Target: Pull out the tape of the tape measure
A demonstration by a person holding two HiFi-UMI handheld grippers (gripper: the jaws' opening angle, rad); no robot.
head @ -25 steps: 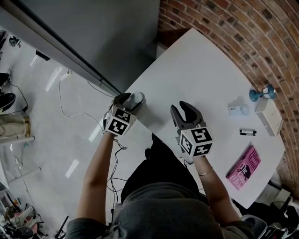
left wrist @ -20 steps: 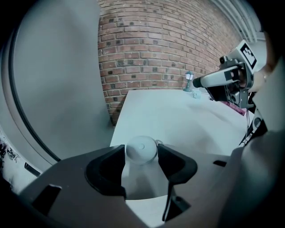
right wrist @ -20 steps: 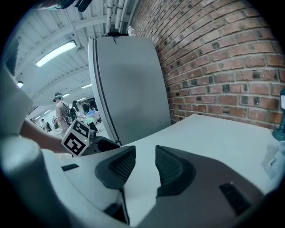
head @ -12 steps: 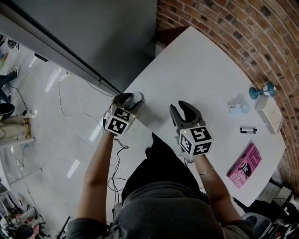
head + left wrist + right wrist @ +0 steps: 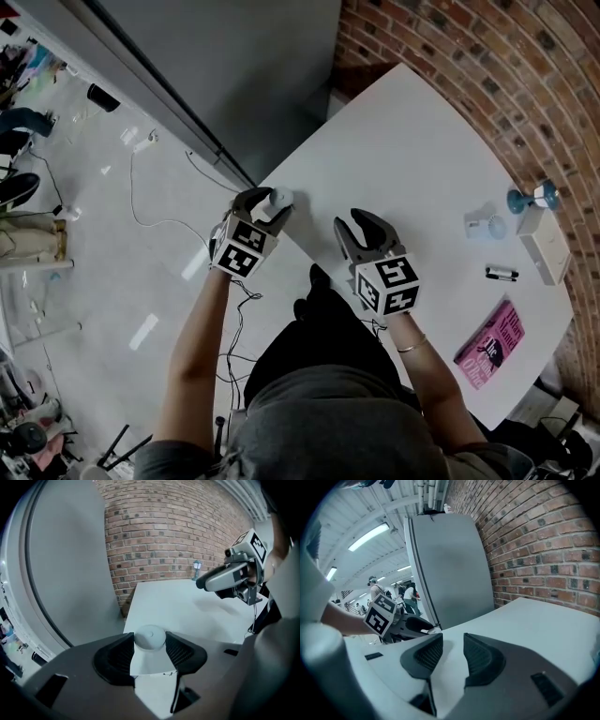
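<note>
L gripper (image 5: 267, 204) clenched on the small white round tape measure (image 5: 150, 637), pads on both sides, right at the corner of the white table (image 5: 422, 159). R gripper (image 5: 359, 228) sits near, at its 3 o'clock, jaws apart w/ nothing between, over bare tabletop. Pink book (image 5: 489, 345) lies well off at R gripper's 4 o'clock.

the tape measure (image 5: 279, 196) is showing as a small, round, pale grey-white case with a smooth domed top. it is sitting left of centre in the head view, right at the near corner of the white table (image 5: 403, 159), and low in the middle of the left gripper view. the ribbed black jaws of the left gripper (image 5: 265, 202) are pinching it on both sides, its rounded top peeking above them.
</note>
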